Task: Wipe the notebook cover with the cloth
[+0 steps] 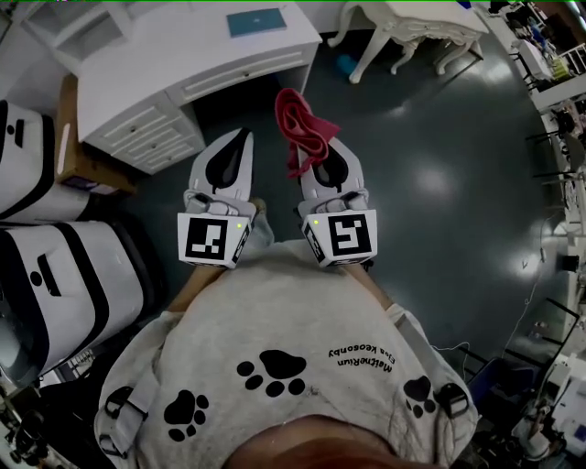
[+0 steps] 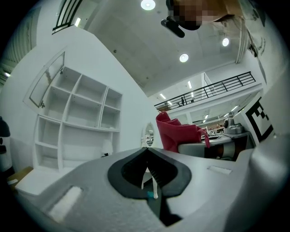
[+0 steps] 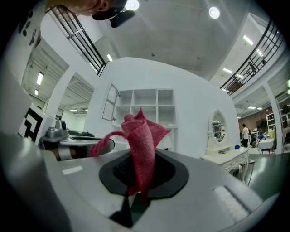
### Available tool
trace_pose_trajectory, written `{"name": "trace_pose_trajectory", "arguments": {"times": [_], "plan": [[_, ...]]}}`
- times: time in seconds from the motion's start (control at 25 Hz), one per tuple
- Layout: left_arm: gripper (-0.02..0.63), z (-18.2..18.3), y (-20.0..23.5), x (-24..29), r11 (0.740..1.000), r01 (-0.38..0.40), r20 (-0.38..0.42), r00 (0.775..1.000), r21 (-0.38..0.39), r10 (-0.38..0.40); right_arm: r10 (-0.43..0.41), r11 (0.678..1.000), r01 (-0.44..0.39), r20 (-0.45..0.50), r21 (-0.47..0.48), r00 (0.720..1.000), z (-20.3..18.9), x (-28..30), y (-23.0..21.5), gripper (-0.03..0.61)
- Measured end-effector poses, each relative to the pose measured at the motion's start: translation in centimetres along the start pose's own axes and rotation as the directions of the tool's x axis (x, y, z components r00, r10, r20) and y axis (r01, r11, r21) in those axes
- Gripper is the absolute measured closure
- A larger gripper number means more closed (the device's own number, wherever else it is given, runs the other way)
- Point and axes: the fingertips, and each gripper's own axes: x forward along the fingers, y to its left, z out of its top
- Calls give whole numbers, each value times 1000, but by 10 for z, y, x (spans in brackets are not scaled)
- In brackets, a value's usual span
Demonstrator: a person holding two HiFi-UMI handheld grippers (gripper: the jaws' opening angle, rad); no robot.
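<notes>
A blue notebook (image 1: 256, 20) lies flat on the white desk (image 1: 165, 82) ahead of me, far from both grippers. My right gripper (image 1: 318, 149) is held up in front of my chest, shut on a red cloth (image 1: 298, 124) that sticks up out of its jaws; the cloth (image 3: 142, 145) fills the middle of the right gripper view. My left gripper (image 1: 242, 137) is level beside it, shut and empty, its jaws meeting at the tip (image 2: 146, 150). The left gripper view shows the cloth (image 2: 179, 135) off to the right.
The desk has drawers on its front and a cardboard box (image 1: 82, 156) at its left end. Black-and-white cases (image 1: 55, 275) stand to my left. A white table with curved legs (image 1: 412, 23) is at the back right. Dark glossy floor (image 1: 439, 165) stretches to the right.
</notes>
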Motion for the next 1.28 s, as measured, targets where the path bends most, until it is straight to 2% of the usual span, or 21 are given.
{"name": "trace_pose_trajectory", "arguments": {"times": [0.24,0.56,0.96,1.28], "plan": [[618,-9,44,62,999,46,-3,999,7,-46,-32,999,32,9,13,999,-7,68,-25,529],[617,-24,75,118,996,88,-21,996,0,-88,-79,996,80,-14,32,997,-18,123,-58,529],[617,-31,107,158,994,113,-7,994,-2,-113,-112,993,112,-10,27,994,-24,173,-76,529],[617,-36,125,168,994,109,-5,994,-26,-110,-118,993,118,-15,12,993,-24,194,-76,529]]}}
